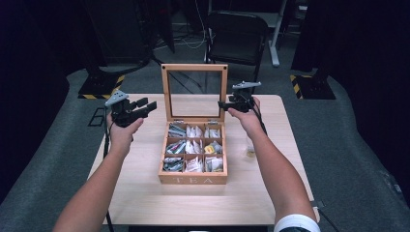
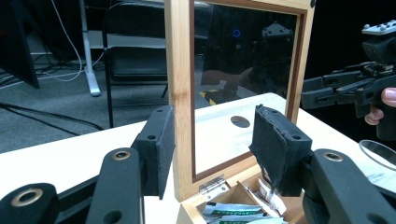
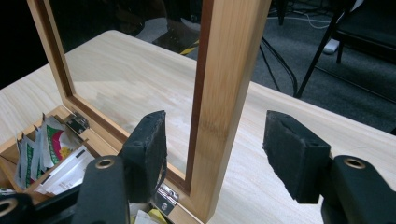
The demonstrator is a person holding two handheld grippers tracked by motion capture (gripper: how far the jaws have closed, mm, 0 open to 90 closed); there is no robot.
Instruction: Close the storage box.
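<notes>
Wooden lid (image 1: 195,92) upright; both forearms outstretched, left gripper (image 1: 148,106), right gripper (image 1: 223,104) fingers spread beside frame.

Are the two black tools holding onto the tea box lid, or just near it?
Nothing is held. Each tool, left tool and right tool, has its jaws open around a side post of the upright lid, with gaps showing beside the wood.

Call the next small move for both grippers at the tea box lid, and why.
Probably close both sets of jaws onto the lid's side rails. The glass-paned lid of the tea box stands upright. The left gripper straddles one wooden rail and the right gripper the other, with a gap at the pads on each, so neither grips yet. A hold on both rails would let the lid be swung down evenly.
</notes>
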